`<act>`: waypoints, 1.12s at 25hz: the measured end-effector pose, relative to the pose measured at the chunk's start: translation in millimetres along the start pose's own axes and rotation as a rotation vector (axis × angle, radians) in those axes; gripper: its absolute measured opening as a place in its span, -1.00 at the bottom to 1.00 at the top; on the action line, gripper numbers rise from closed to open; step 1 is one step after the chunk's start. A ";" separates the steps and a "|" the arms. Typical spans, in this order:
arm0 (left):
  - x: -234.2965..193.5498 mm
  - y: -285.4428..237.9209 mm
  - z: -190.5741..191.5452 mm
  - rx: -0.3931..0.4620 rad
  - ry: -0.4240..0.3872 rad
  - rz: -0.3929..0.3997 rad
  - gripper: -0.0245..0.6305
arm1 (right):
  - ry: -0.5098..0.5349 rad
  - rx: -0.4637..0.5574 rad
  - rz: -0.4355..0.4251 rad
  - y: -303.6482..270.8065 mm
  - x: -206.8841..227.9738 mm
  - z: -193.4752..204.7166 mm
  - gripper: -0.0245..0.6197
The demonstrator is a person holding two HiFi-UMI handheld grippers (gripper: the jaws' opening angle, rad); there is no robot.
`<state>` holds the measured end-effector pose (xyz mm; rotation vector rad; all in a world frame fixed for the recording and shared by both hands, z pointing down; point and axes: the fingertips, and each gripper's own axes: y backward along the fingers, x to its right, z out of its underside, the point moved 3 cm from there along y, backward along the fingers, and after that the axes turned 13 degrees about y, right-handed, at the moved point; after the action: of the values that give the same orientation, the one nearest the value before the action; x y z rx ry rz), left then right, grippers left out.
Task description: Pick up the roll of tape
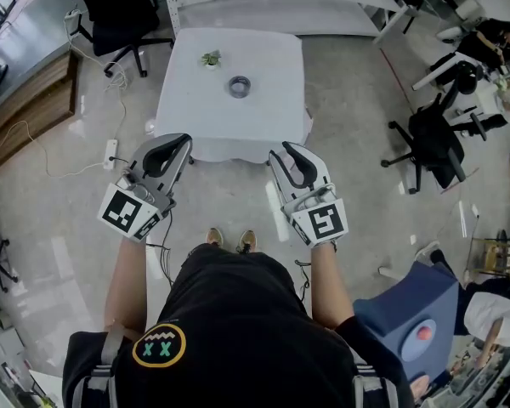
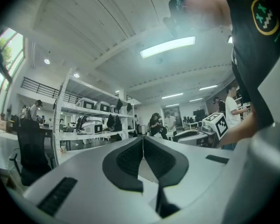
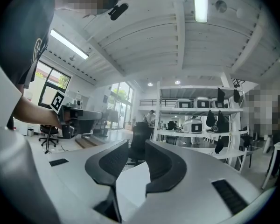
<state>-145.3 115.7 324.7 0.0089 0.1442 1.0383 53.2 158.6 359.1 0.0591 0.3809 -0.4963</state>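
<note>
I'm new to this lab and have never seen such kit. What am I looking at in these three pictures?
There is no robot here. A person stands holding a hand-held two-jaw gripper in each hand. The top-down picture comes from a camera on the person's head. It shows the left gripper and the right gripper held out in front of a white table. On the table lie a roll of tape and a small green thing. The other two pictures come from cameras riding on the grippers, looking along their jaws into the room. The left gripper has its jaws together. The right gripper has its jaws slightly apart. Neither holds anything, and the tape is untouched.
</note>
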 end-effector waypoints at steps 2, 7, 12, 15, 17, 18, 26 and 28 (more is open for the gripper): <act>-0.2 0.0 0.4 -0.001 0.001 -0.001 -0.86 | -0.005 0.001 -0.008 -0.3 -0.1 0.4 -0.42; 1.1 1.3 1.8 -0.004 0.002 -0.002 -0.86 | -0.012 0.003 -0.013 1.4 0.2 1.1 -0.15; -0.9 1.4 2.8 -0.008 0.003 -0.007 -0.86 | -0.015 -0.013 -0.015 -0.9 0.5 5.3 0.29; -0.5 0.3 3.9 -0.010 0.002 -0.008 -0.86 | -0.026 -0.026 -0.018 -1.7 1.8 10.5 0.57; 0.0 0.7 3.5 -0.012 0.002 -0.008 -0.86 | -0.030 -0.031 -0.023 -2.2 1.1 11.6 0.75; -0.1 0.8 2.9 -0.012 0.002 -0.009 -0.86 | -0.029 -0.032 -0.026 -2.8 0.7 11.7 0.82; 0.0 -3.9 3.0 -0.014 -0.002 -0.011 -0.86 | -0.028 -0.030 -0.034 -2.5 3.2 15.9 0.93; 2.3 -6.0 2.5 -0.015 -0.002 -0.012 -0.86 | -0.020 -0.032 -0.036 -0.9 5.5 16.0 0.93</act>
<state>-138.7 114.8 326.5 -0.0039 0.1344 1.0275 62.7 153.0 372.0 0.0166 0.3702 -0.5258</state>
